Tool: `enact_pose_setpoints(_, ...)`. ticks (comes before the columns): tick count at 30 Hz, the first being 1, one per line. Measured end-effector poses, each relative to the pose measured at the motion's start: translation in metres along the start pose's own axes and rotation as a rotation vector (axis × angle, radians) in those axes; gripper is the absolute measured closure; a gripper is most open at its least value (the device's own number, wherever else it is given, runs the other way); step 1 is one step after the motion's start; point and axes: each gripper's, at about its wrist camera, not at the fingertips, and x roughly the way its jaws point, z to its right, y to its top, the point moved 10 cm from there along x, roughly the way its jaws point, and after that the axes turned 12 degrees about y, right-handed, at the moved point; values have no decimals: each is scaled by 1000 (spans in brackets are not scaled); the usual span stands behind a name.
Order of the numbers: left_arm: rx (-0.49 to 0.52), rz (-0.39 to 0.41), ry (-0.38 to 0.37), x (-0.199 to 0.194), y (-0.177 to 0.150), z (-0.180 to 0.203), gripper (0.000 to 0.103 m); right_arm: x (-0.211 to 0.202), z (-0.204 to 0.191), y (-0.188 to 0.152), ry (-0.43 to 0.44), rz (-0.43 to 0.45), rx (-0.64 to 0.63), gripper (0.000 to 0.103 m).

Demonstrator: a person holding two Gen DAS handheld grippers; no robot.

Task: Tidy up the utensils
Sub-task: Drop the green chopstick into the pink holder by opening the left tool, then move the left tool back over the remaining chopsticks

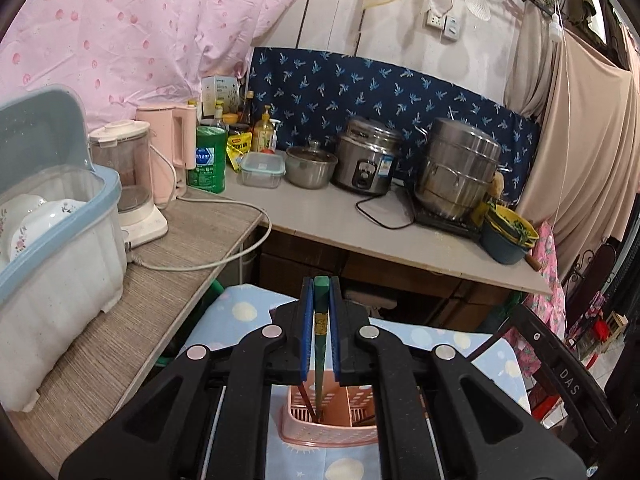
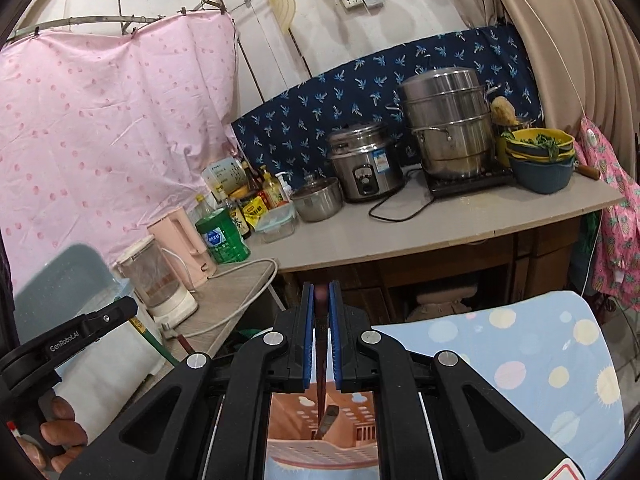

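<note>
My left gripper (image 1: 320,286) is shut on a green chopstick (image 1: 320,320) that points down into a pink perforated utensil basket (image 1: 328,432) below it. A dark red chopstick (image 1: 307,398) stands in the same basket. My right gripper (image 2: 321,290) is shut on a dark red chopstick (image 2: 321,360) whose lower end reaches into the pink basket (image 2: 320,452), beside a green chopstick end (image 2: 328,420). The left gripper's body (image 2: 72,336) and the hand holding it show at the lower left of the right wrist view.
The basket stands on a light blue dotted cloth (image 1: 240,312). To the left is a wood-grain counter (image 1: 172,264) with a blue-lidded dish bin (image 1: 56,216), blender and pink kettle. Behind is a grey counter (image 1: 320,216) with pots, a rice cooker and bottles.
</note>
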Motion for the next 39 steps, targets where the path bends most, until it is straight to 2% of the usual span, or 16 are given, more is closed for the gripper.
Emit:
enact_pose_setpoints(4, 16, 5, 15, -3, -6, -1, 93, -8, -3, 1, -3, 10, -9, 90)
enact_pose_setpoints(8, 13, 1, 25, -9, -11, -7, 77, -22, -7, 5, 2, 29, -11, 80)
enact_pose_setpoints(11, 9, 2, 34, -17, -15, -13, 68, -36, -13, 4, 1, 37, -32, 79)
enact_pose_setpoints(18, 29, 10, 62, -43, -30, -27, 63, -72, -22, -8, 0, 36, -59, 74)
enact_pose_setpoints(25, 68, 5, 68, -75, -59, -39, 59, -111, -28, -37, 0, 2, -62, 73)
enact_pose_setpoints(39, 142, -72, 81, -121, -158, -63, 58, -177, -57, -136, -48, -97, -173, 71)
